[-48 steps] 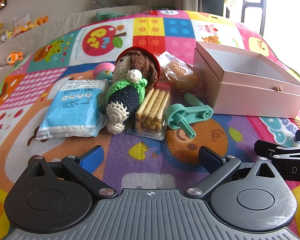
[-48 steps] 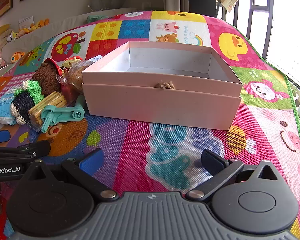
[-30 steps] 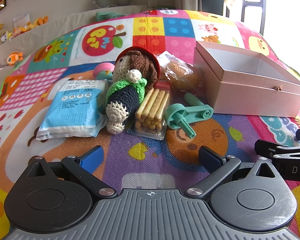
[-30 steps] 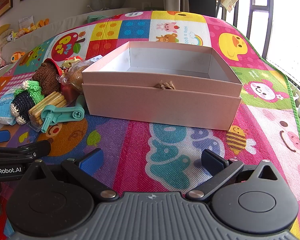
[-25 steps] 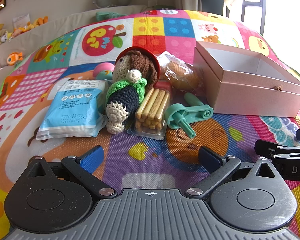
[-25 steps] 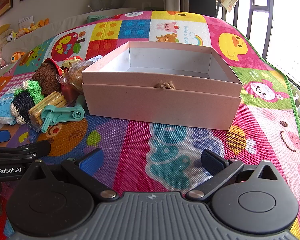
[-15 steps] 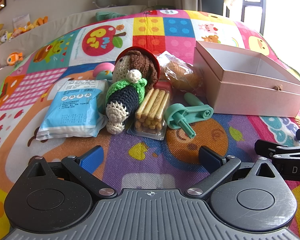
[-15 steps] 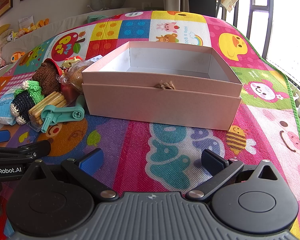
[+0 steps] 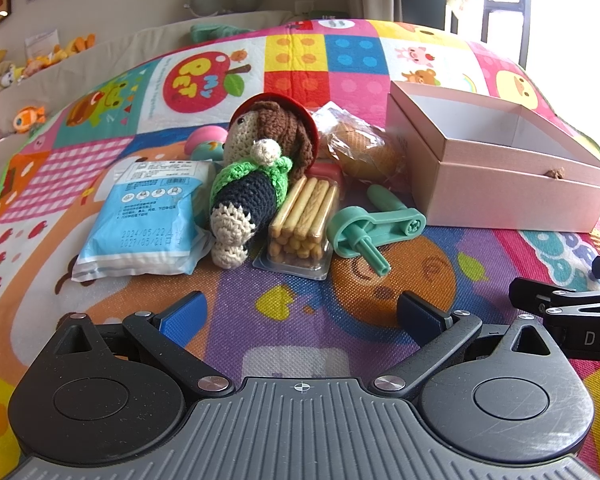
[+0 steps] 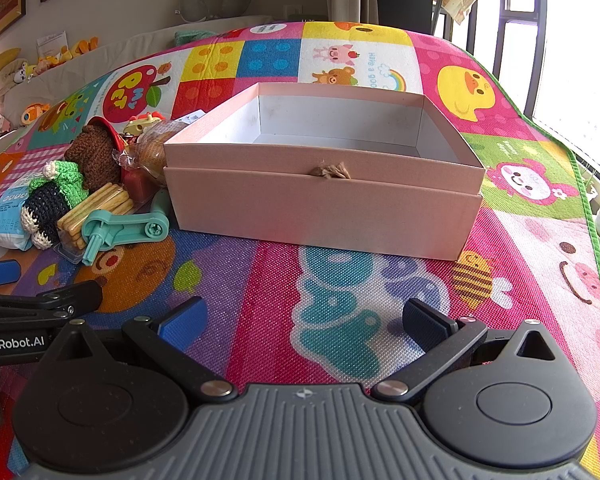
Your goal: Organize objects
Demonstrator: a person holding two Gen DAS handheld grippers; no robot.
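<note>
Pink cardboard is your target: the box sits empty on the play mat, dead ahead at twelve o'clock from your right gripper and out at two o'clock from your left gripper. Nothing looks packed yet, so the job seems to be at its start.

The things to sort lie in a huddle just left of the box: a blue packet at eleven o'clock from the left gripper, a crocheted doll leaning across it, a clear tray of biscuit sticks touching the doll, and a green plastic crank at one o'clock, nearest the box. A wrapped bun sits behind them against the box wall.

Take the crank first, I'd say: it lies free, and lifting it will not disturb the pile. Come in low, straddle its flat arm rather than the round stub, and close gently. The doll should squash safely; the biscuit tray likely crushes, so grip it by its long sides.

Both grippers hover low over the mat, level and pointing forward, side by side, fingers spread wide and holding nothing. The left one is better placed for the pile; the right one faces the box.
</note>
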